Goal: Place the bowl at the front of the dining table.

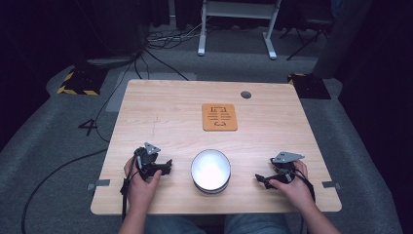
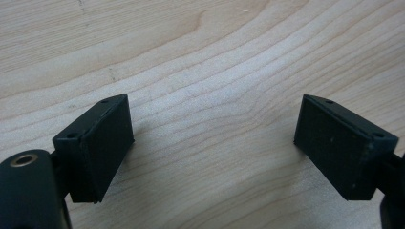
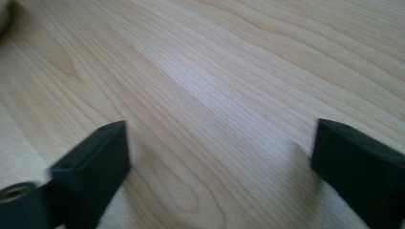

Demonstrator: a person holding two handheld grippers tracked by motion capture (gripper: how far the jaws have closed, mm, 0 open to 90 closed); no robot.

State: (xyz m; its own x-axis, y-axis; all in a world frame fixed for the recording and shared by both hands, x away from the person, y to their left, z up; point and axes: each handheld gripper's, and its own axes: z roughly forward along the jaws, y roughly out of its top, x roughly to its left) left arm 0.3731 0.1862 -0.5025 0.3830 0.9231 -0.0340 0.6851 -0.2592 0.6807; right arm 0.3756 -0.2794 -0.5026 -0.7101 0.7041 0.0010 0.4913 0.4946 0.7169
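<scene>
A white round bowl (image 1: 210,171) sits on the wooden table (image 1: 170,112) near the front edge, between my two hands. Farther back lies an orange square mat (image 1: 219,117) with dark markings. My left gripper (image 1: 167,167) rests on the table left of the bowl, its tips pointing toward it. In the left gripper view the left gripper (image 2: 212,143) stands open over bare wood. My right gripper (image 1: 258,178) rests to the right of the bowl, pointing at it. Seen in its own view, the right gripper (image 3: 222,162) is open, with only wood between the jaws.
A small dark round hole (image 1: 246,94) marks the table's far right. Cables (image 1: 53,170) trail over the grey carpet at the left. A white desk frame (image 1: 238,24) stands behind the table, and a yellow-and-black striped plate (image 1: 80,80) lies at the back left.
</scene>
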